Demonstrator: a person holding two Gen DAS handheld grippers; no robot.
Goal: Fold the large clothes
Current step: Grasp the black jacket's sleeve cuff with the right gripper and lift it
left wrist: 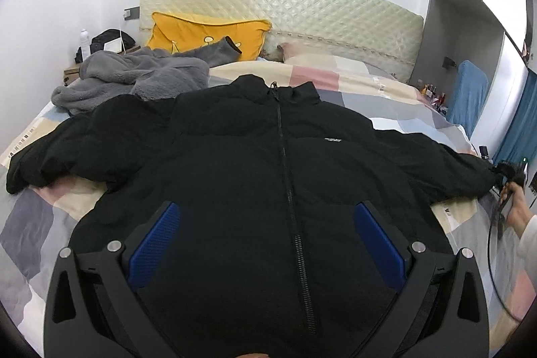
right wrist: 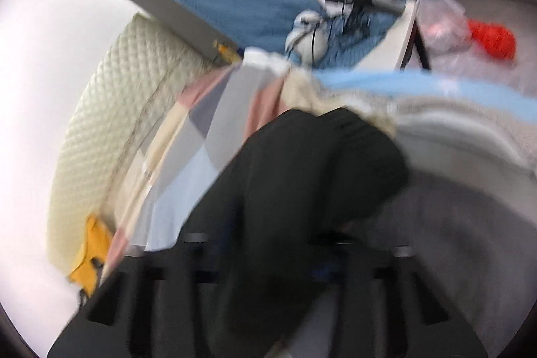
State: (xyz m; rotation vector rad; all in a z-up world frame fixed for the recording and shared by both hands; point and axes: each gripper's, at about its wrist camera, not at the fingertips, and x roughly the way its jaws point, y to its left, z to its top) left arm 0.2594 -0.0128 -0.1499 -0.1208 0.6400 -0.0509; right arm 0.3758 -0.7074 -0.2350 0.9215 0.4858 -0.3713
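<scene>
Left wrist view: black jacket [left wrist: 268,163] beneath wide-open, empty left tongs [left wrist: 266,234]; right tongs [left wrist: 511,180] pinching its sleeve cuff [left wrist: 483,176].

One black jacket [left wrist: 255,163], one grey fleece garment [left wrist: 134,76], one yellow pillow [left wrist: 201,32], one patchwork bedspread [left wrist: 352,72].

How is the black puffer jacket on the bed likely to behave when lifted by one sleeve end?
The black puffer jacket looks thickly padded, so it is probably bulky yet light for its size. It lies spread and sagging over the bedspread, so it should hang floppy rather than hold shape. Its sleeve end already bunches in the right gripper, so folds may spring open.
</scene>
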